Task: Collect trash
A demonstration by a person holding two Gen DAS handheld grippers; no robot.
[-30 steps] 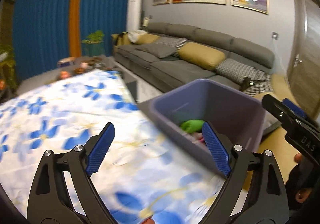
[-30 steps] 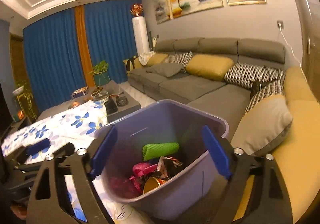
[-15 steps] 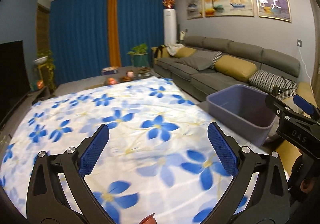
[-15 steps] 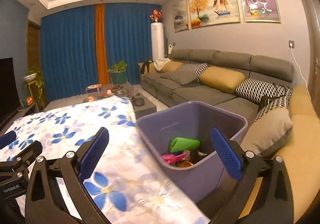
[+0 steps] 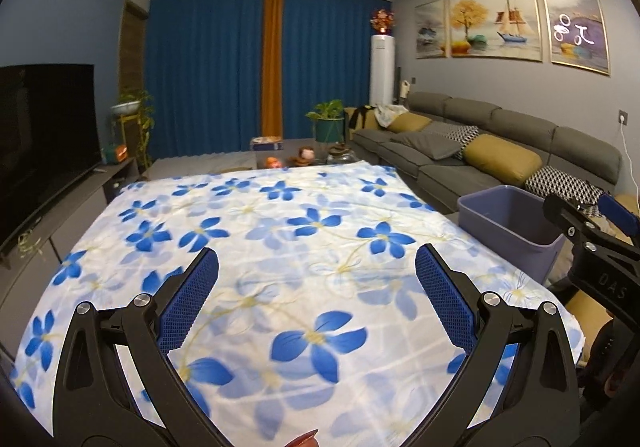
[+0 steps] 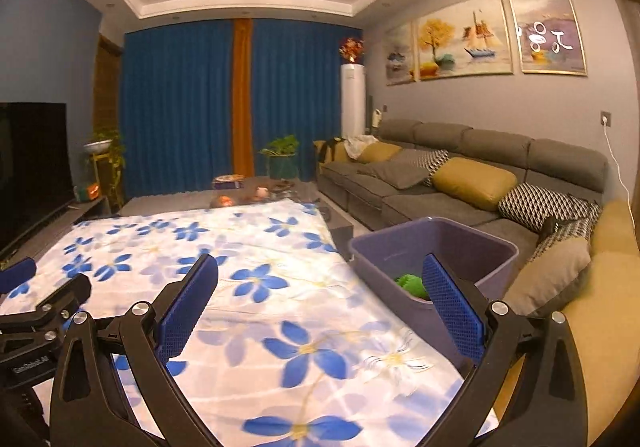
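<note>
**Collect trash: looks close to done, both grippers empty**

- Left gripper (image 5: 317, 289): jaws spread wide, nothing between the pads. It hangs over the flowered cloth (image 5: 280, 247) covering the surface.
- Right gripper (image 6: 320, 297): also spread wide and empty. It sits over the cloth's right side, with the bin just beyond its right finger.
- Purple plastic bin (image 6: 434, 247): stands off the right edge of the surface, between it and the grey sofa (image 6: 460, 167). In the right wrist view a green textured item (image 6: 410, 284) lies inside; the finger hides the rest of the contents. In the left wrist view only the bin's walls and rim show, not the inside.
- Cloth: no loose trash on any part either camera shows. Only the blue flower print and a few creases.
- Far end: small items sit on the low table beyond the cloth (image 5: 304, 157), something orange, a box, a round object. Too small to tell whether any is trash or decor.
- A reddish sliver (image 5: 304, 441) shows at the bottom edge of the left wrist view. Can't tell what it is.

My read: the cloth is cleared and at least one piece is in the bin. What's left, if anything, is that far-end clutter and anything out of frame. I'd check those before calling it finished.
</note>
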